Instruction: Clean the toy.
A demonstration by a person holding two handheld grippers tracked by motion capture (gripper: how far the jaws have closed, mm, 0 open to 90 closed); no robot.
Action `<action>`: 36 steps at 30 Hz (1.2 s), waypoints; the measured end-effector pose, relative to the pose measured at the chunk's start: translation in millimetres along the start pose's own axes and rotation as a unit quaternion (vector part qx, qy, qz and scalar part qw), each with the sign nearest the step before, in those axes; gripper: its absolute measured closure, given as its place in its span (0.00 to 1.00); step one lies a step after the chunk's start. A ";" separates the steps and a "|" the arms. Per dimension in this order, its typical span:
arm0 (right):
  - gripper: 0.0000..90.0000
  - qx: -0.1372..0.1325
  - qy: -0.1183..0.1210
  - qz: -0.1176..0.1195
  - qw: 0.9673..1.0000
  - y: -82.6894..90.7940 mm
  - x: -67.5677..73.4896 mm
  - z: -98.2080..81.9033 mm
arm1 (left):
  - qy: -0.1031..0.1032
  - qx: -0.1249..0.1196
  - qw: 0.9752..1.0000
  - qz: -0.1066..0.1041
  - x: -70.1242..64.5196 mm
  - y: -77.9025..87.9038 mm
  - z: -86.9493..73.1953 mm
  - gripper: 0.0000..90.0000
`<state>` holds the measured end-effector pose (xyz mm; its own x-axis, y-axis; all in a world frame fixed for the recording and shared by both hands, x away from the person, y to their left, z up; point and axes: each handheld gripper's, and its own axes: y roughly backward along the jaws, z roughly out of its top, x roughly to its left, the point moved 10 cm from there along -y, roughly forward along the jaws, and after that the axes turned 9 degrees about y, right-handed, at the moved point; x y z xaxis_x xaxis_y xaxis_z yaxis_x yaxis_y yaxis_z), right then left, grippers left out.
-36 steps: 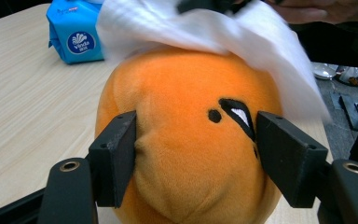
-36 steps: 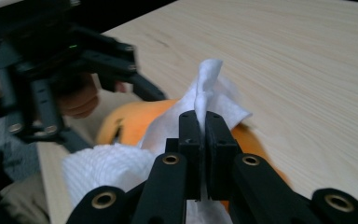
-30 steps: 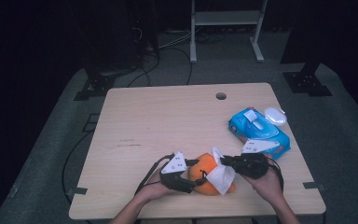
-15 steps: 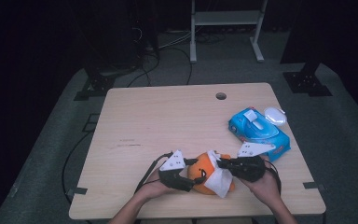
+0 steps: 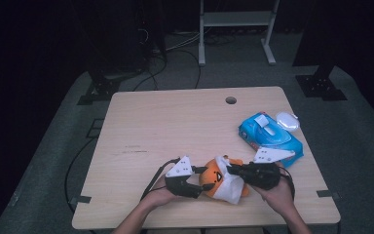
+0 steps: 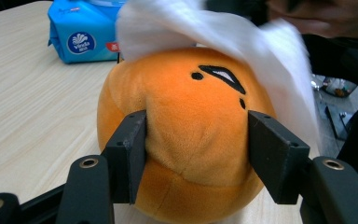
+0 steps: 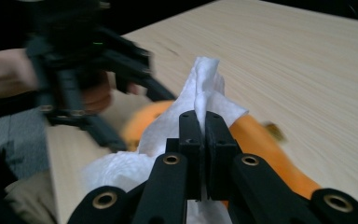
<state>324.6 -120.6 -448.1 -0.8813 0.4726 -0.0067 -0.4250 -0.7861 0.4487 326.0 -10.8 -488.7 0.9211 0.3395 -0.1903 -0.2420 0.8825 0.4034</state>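
Wiping the orange plush at the near table edge.

My left gripper (image 6: 196, 158) has just been closing, its jaws squeezing the orange plush toy (image 6: 191, 126); my right gripper (image 7: 199, 140) pinches a white wipe (image 7: 200, 88) draped over it. Farther right on the table (image 5: 175, 122) lies a blue wipes pack (image 5: 270, 136).

Both forearms enter from the bottom edge of the high view, hands at lower centre of the frame. The left gripper (image 5: 197, 184) points right; its jaws have just been closing and now press both sides of the orange plush toy (image 6: 191, 135). The right gripper (image 5: 231, 171) points left, jaws clamped together on the white wipe (image 7: 200, 100).
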 end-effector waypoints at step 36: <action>0.96 0.031 0.021 -0.029 0.999 -0.4 -4.7 -8.6 | 0.024 -0.030 0.998 0.044 21.5 -1.8 4.2 0.45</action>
<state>327.1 -125.9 -455.8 -0.8636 0.4991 -0.0715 -0.4638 -0.7309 0.5007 347.5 -6.4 -489.8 0.8799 0.4309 -0.2001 -0.3409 0.8660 0.3659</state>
